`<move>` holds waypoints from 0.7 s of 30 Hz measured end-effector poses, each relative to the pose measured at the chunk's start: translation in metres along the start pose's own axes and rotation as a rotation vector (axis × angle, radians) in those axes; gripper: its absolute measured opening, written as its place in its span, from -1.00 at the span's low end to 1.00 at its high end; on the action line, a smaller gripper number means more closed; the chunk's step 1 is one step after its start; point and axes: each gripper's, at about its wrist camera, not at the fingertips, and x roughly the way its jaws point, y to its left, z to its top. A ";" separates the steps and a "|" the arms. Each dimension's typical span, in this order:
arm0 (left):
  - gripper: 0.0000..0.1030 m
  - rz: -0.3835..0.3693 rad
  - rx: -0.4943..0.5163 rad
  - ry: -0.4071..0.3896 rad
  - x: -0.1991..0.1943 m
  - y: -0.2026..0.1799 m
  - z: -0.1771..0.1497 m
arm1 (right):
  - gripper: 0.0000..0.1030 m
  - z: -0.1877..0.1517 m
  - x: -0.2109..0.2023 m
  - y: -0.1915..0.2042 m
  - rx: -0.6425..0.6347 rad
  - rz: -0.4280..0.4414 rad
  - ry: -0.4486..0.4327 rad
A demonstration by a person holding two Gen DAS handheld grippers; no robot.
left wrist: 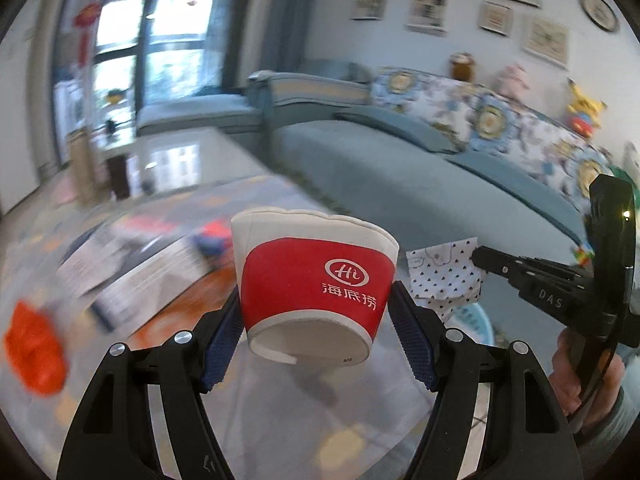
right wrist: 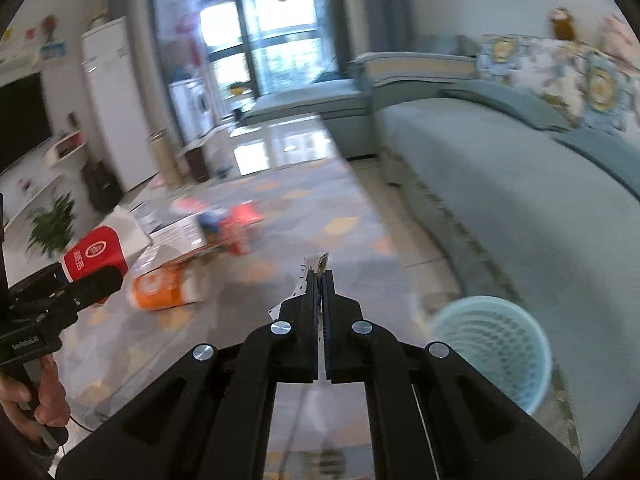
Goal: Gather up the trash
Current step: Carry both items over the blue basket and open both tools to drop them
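Observation:
My left gripper is shut on a red and white paper cup, held bottom toward the camera above the glass table. The cup also shows in the right wrist view. My right gripper is shut on a white wrapper with small dark dots; in the right wrist view only its thin edge shows between the fingers. A light blue mesh trash basket stands on the floor below and right of the right gripper, partly visible in the left wrist view.
More litter lies on the table: an orange packet, papers and boxes, an orange and white package. A grey-blue sofa runs along the right. A potted plant is at left.

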 end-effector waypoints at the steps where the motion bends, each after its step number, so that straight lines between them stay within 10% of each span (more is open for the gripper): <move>1: 0.33 -0.026 0.025 0.003 0.010 -0.013 0.006 | -0.99 0.000 -0.001 -0.012 0.018 -0.025 -0.003; 21: 0.37 -0.346 0.129 0.356 0.213 -0.160 -0.002 | -0.96 -0.058 0.065 -0.185 0.404 -0.395 0.264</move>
